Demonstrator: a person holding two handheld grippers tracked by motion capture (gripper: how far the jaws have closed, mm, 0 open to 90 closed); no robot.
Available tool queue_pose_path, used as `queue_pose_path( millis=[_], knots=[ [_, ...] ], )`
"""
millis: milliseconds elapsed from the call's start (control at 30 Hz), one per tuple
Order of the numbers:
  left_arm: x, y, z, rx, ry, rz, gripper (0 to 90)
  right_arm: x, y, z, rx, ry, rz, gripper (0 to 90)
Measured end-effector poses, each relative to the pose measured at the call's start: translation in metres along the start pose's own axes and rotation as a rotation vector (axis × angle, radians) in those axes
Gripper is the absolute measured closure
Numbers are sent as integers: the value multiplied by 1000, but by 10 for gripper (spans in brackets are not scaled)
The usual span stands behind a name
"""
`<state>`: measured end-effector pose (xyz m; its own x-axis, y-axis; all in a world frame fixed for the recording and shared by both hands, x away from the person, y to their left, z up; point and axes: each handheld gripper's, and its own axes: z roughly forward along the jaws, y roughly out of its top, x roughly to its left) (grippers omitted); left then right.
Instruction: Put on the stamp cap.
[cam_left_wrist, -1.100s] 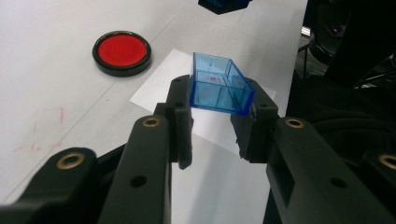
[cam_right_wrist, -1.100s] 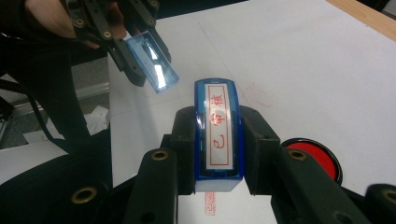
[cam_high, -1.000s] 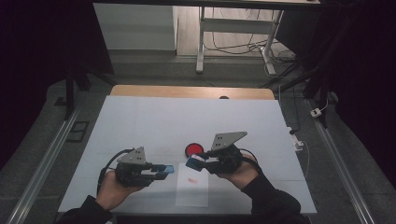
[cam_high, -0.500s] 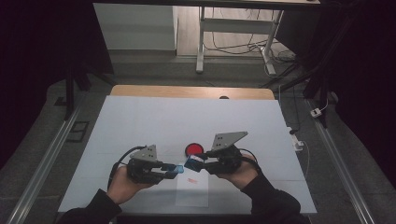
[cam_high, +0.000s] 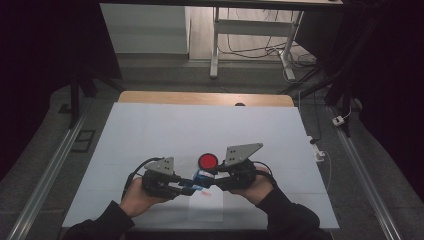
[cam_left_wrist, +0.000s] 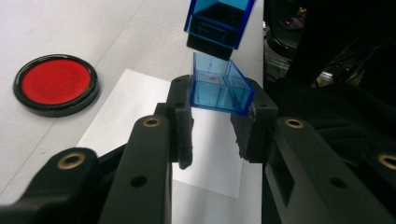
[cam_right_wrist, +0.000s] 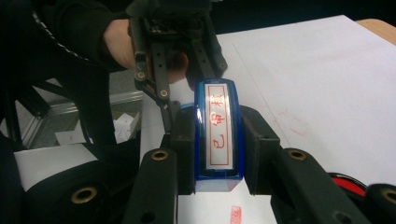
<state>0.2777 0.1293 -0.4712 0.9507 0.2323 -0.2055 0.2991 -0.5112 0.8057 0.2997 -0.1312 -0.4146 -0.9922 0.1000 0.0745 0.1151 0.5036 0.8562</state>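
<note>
Dark floor and desk legs lie beyond a white table (cam_high: 150, 130), where a person's two hands meet near the front edge. On the table a sheet of paper (cam_high: 206, 207) lies below the grippers, and a round red ink pad (cam_high: 208, 161) in a black rim sits just beyond them. The right gripper (cam_right_wrist: 217, 140) is clenched on a blue stamp (cam_right_wrist: 218, 130), its jaws pressing both long sides; the stamp's label with red characters faces that gripper's camera. The left gripper (cam_left_wrist: 215, 109) grasps a clear blue cap (cam_left_wrist: 218, 88) between its pads, held just off the stamp's (cam_left_wrist: 219, 23) end, above the paper (cam_left_wrist: 140, 93). In the high view the two grippers (cam_high: 187, 189) (cam_high: 204, 176) point at each other, tips almost touching, with the blue stamp (cam_high: 201, 175) between them. A small red print (cam_right_wrist: 236, 214) marks the paper under the right gripper.
</note>
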Motion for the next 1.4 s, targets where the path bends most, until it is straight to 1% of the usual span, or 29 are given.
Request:
queue_pose_path(
  millis=[367,533,667,800,1100,1267,1333,1367,1400],
  knots=[
    [0,-1,2,-11,-52,17,691,4,0,6,-11,46,-36,697],
    [-1,-2,3,-7,-67,27,692,5,0,7,-19,64,-37,697],
    [0,-2,3,-16,-80,26,692,6,0,7,-20,80,-43,697],
    [0,-2,3,-22,-90,30,692,6,0,8,-25,82,-44,697],
    [0,-3,0,-49,-100,51,693,6,0,7,-50,97,-34,697],
    [0,-3,-1,-62,-114,51,694,6,1,6,-60,103,-38,697],
    [0,-3,-1,-71,-132,44,694,6,0,6,-66,108,-38,697],
    [1,-3,-2,-82,-148,43,694,6,0,6,-66,111,-40,697],
    [1,-3,-2,-83,-147,47,694,7,0,7,-61,116,-44,698]
  ],
)
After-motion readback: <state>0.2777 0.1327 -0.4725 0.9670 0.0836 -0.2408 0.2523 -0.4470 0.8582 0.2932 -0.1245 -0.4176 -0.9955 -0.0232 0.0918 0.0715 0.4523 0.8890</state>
